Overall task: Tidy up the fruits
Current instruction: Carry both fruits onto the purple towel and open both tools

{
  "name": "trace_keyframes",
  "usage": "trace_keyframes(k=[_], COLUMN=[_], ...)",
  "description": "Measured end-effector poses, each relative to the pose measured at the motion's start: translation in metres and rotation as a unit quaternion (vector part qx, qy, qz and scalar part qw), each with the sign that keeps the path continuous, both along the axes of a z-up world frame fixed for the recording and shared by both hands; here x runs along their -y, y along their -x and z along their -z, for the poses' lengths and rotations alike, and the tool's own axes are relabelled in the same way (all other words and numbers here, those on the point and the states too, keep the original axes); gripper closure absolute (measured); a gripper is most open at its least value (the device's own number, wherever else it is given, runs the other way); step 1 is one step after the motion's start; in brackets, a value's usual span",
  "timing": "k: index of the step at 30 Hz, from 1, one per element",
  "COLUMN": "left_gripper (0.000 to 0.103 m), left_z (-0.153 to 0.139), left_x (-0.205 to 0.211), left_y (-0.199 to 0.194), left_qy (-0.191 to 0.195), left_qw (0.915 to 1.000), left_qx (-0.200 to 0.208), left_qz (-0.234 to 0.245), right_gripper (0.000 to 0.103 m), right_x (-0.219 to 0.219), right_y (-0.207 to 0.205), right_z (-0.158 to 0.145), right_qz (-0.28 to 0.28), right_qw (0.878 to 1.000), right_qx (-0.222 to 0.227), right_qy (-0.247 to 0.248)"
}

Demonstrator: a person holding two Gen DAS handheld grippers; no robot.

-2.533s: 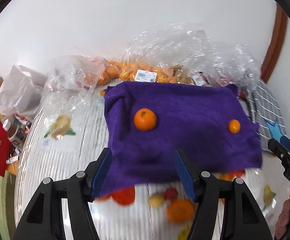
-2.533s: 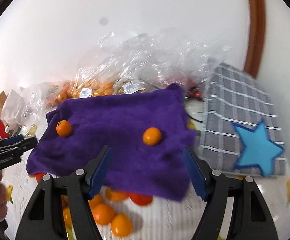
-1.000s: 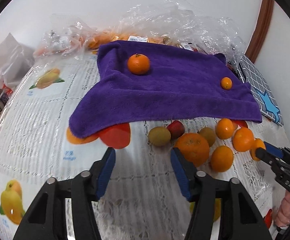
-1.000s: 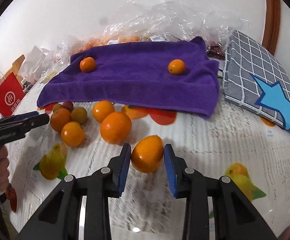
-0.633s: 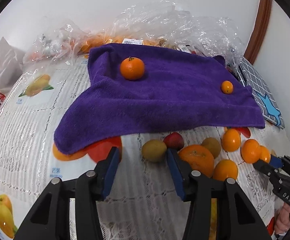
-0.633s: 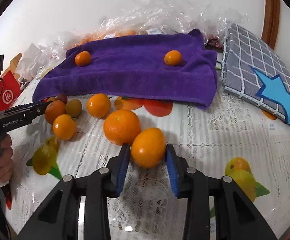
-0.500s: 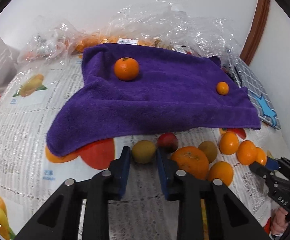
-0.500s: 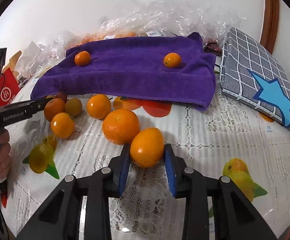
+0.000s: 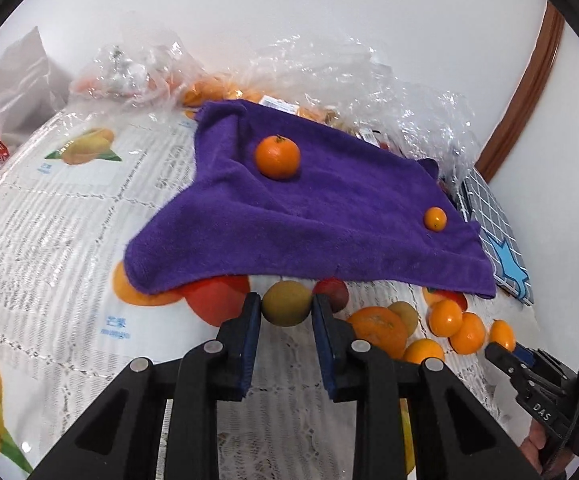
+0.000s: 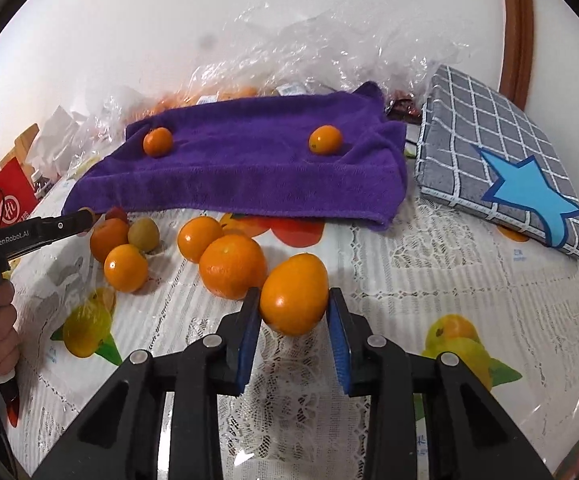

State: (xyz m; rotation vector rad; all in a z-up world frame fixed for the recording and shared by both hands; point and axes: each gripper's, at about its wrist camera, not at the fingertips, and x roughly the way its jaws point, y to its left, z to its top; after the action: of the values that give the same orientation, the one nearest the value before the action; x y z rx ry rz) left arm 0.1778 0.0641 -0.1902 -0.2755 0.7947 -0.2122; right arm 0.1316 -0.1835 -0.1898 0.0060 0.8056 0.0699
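Observation:
My left gripper is shut on a yellow-green round fruit just in front of the purple towel. My right gripper is shut on an oval orange fruit. The purple towel carries a tangerine and a small orange; both show in the right wrist view, the tangerine and the small orange. Several loose oranges and a red fruit lie on the tablecloth in front of the towel.
A grey checked cloth with a blue star lies at the right. Clear plastic bags of oranges stand behind the towel against the wall. A red packet and white bags sit at the left edge.
My left gripper moved forward and closed on the yellow-green fruit. My right gripper stays shut on the oval orange and holds it slightly higher than before.

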Motion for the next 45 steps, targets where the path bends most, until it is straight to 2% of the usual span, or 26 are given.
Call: trace_keyframes(k=[4,8,11,16,20,25,28,30,36,45], left_gripper=[0.078,0.078,0.078,0.078,0.078,0.078,0.078,0.078,0.078,0.078], left_z=[-0.006,-0.018,-0.034,-0.066,-0.075,-0.066,-0.051,-0.038,-0.017,-0.017], left_x=[0.0,0.0,-0.002,-0.005,-0.007,0.0,0.006,0.005,0.01,0.02], left_y=[0.003,0.005,0.003,-0.018,-0.046,-0.087,-0.102,-0.11,-0.115,-0.113], left_qy=[-0.002,-0.01,-0.015,-0.021,-0.013,-0.013,-0.022,-0.014,-0.026,-0.036], left_qw=[0.9999,0.9997,0.9994,0.9985,0.9982,0.9986,0.9987,0.9991,0.999,0.999], left_qx=[0.013,0.021,0.03,0.046,0.049,0.035,0.024,0.01,-0.011,-0.005], left_qz=[0.002,-0.003,-0.005,-0.023,-0.033,-0.037,-0.039,-0.04,-0.036,-0.024], right_gripper=[0.071,0.071,0.071,0.071,0.071,0.071,0.071,0.071,0.071,0.071], right_x=[0.002,0.01,0.012,0.015,0.018,0.017,0.017,0.017,0.014,0.006], right_y=[0.002,-0.004,-0.01,-0.036,-0.069,-0.107,-0.123,-0.131,-0.141,-0.144], right_z=[-0.003,-0.007,-0.027,-0.056,-0.072,-0.076,-0.064,-0.049,-0.025,-0.017], right_qz=[0.005,0.021,0.03,0.035,0.035,0.028,0.024,0.026,0.022,0.017], right_qw=[1.0,0.999,0.999,0.999,0.998,0.998,0.998,0.999,1.0,1.0], right_qx=[0.009,-0.005,0.012,0.038,0.051,0.061,0.054,0.04,0.013,0.005], right_qy=[-0.004,-0.025,-0.013,-0.008,-0.012,-0.015,-0.02,-0.024,-0.009,0.008])
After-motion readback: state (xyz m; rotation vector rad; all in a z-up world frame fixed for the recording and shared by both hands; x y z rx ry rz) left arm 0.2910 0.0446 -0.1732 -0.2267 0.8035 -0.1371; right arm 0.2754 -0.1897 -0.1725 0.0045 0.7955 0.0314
